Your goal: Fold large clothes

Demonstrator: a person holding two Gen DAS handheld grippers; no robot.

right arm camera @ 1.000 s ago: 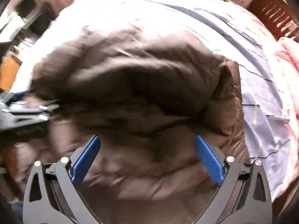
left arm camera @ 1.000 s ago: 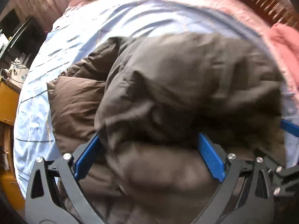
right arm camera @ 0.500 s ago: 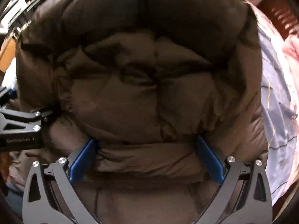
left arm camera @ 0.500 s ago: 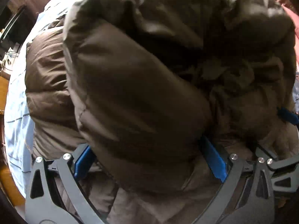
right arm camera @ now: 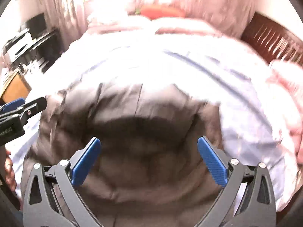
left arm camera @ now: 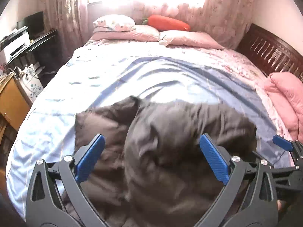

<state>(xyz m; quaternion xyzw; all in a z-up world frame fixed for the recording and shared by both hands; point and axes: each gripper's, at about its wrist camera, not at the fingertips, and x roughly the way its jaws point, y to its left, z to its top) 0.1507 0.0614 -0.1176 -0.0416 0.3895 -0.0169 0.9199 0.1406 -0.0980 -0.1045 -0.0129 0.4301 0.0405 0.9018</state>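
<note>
Brown quilted puffer coat [left arm camera: 170,151] lies bunched on the pale blue striped bedsheet [left arm camera: 132,75] near the bed's foot, well apart from the 2 pink pillows [left arm camera: 151,34] and the orange carrot-shaped plush [left arm camera: 168,22] at the far end. Left gripper [left arm camera: 151,158] and right gripper [right arm camera: 149,158] each hover over the padding with jaws spread wide and nothing pinched, side by side. Judgement: the fold has been laid down and released, leaving a thick mound that likely needs flattening.
</note>
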